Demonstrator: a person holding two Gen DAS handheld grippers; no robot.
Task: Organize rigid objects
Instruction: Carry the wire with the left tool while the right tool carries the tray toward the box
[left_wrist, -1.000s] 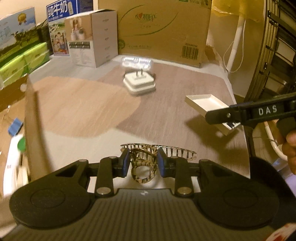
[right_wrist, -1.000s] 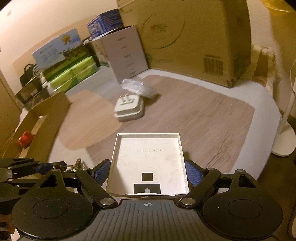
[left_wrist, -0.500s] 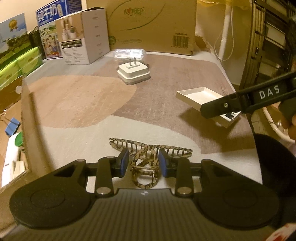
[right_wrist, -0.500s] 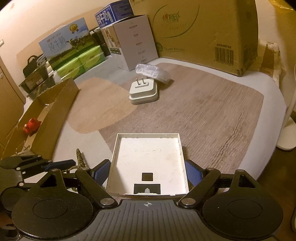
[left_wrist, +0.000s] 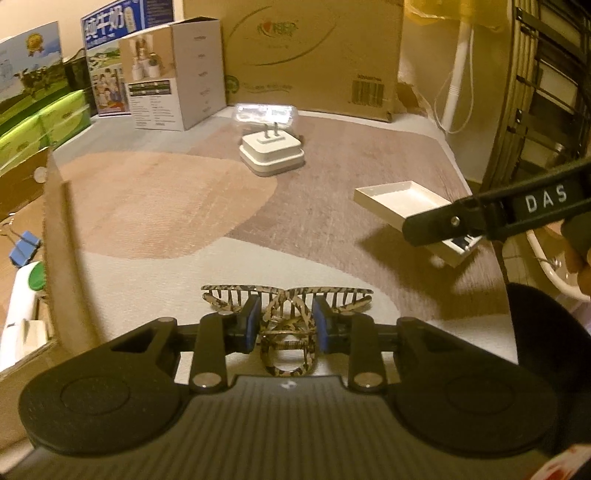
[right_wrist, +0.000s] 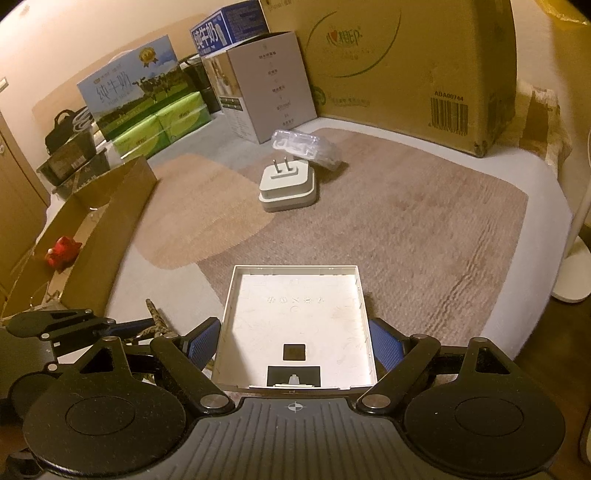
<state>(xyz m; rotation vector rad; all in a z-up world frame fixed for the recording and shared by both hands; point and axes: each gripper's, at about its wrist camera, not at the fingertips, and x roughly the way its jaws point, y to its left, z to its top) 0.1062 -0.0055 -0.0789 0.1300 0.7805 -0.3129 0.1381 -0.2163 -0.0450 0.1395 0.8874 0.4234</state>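
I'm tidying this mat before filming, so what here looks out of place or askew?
The white plug adapter lies with prongs pointing up, and a clear plastic cover leans tilted against it rather than lying flat. Nothing looks spilled or broken.

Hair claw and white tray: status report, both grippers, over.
Left gripper shut on hair claw. Right gripper shut on white tray, held off the rug. Nothing in the way.

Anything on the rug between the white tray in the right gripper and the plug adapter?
Nothing. In the right wrist view the rug is bare between the white tray and the plug adapter; the left wrist view agrees.
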